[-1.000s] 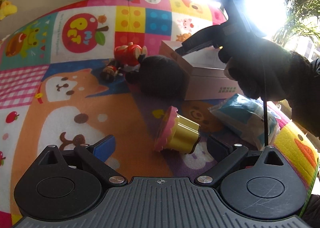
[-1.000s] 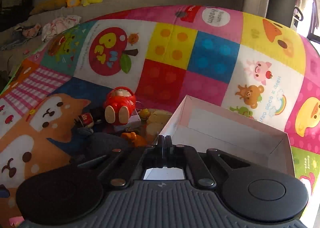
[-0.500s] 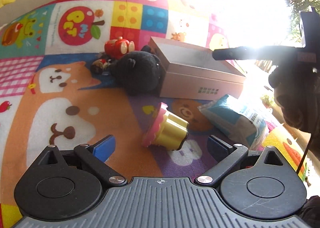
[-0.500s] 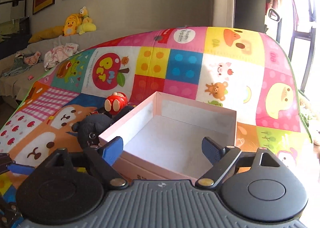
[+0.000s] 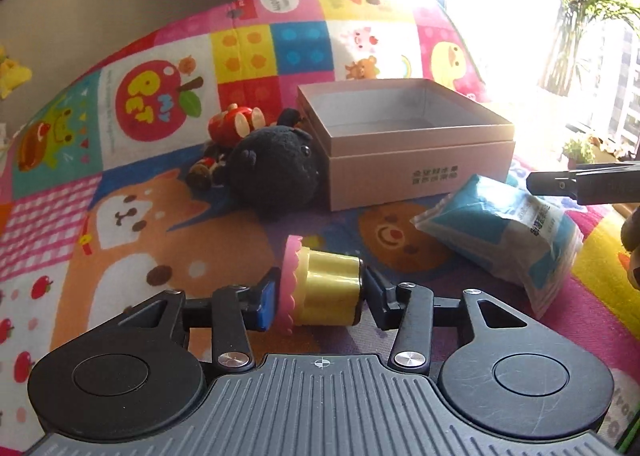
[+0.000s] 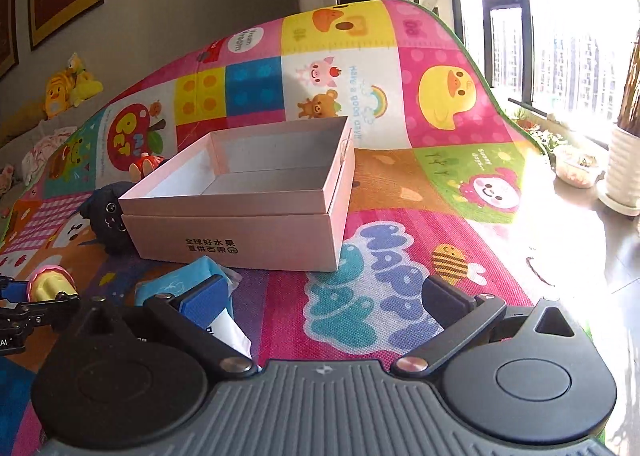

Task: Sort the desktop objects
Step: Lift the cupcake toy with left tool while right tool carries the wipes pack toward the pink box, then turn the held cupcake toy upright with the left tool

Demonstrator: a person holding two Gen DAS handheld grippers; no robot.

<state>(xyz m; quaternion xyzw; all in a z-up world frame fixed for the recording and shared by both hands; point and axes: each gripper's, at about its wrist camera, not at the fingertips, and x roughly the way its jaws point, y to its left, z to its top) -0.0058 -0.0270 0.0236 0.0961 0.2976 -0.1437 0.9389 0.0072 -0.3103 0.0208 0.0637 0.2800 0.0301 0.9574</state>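
My left gripper is shut on a gold toy cup with a pink scalloped top, which lies on its side on the play mat; it also shows in the right wrist view. An open, empty pink cardboard box stands beyond it, also in the right wrist view. A blue and white packet lies right of the cup. My right gripper is open and empty, in front of the box, its left finger over the packet.
A black plush toy and a red toy lie against the box's left side. The colourful play mat covers the surface. A white plant pot stands at the far right by the window.
My left gripper moved forward and closed on the gold and pink cup. My right gripper opened, pulled back from above the box and dropped low in front of it.
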